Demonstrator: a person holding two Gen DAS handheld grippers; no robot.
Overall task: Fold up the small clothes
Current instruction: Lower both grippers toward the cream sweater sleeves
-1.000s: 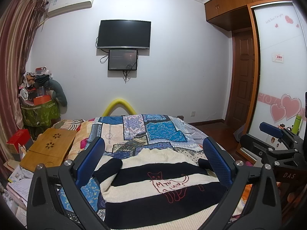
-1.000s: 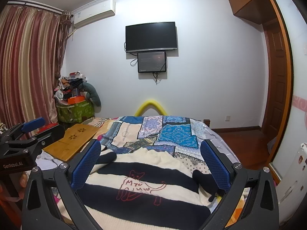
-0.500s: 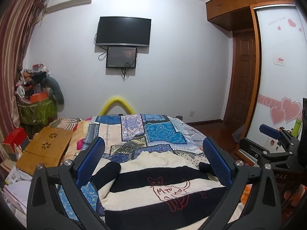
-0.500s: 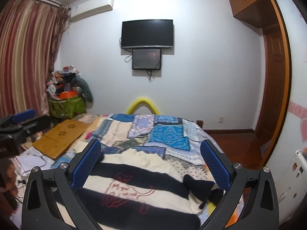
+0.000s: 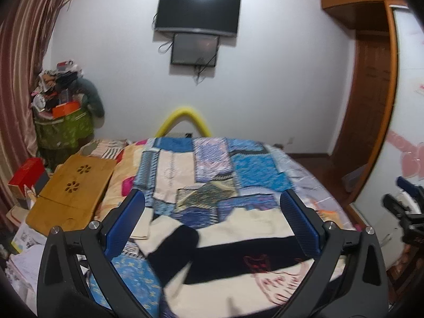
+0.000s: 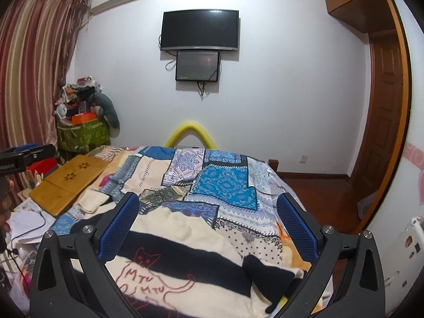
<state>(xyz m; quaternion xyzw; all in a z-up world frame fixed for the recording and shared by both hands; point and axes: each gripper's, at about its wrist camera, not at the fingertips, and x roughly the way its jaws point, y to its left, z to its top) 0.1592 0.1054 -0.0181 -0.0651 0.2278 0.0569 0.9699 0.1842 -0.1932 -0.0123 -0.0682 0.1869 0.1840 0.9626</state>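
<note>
A cream and black striped sweater [image 5: 238, 249] with a red cat drawing lies flat on the patchwork bedspread [image 5: 212, 175]. My left gripper [image 5: 213, 221] hangs open above the sweater's left side, over its black-cuffed left sleeve [image 5: 172, 249]. In the right wrist view the same sweater [image 6: 185, 243] fills the near part of the bed. My right gripper [image 6: 208, 225] is open above it, with the black right sleeve cuff [image 6: 267, 273] near its right finger. Nothing is held by either gripper. The right gripper [image 5: 405, 212] shows at the left view's right edge.
A wooden lap desk [image 5: 71, 188] lies on the bed's left side, beside a red box [image 5: 26, 175] and papers. A cluttered green bin [image 6: 82, 132] stands in the far left corner. A TV [image 6: 200, 30] hangs on the far wall. A wooden door [image 6: 381, 111] is at right.
Both grippers have shifted: the left view has swung to the left over the sweater's left sleeve, the right view now sits over the right sleeve. Both stay open and the sweater lies as before.
</note>
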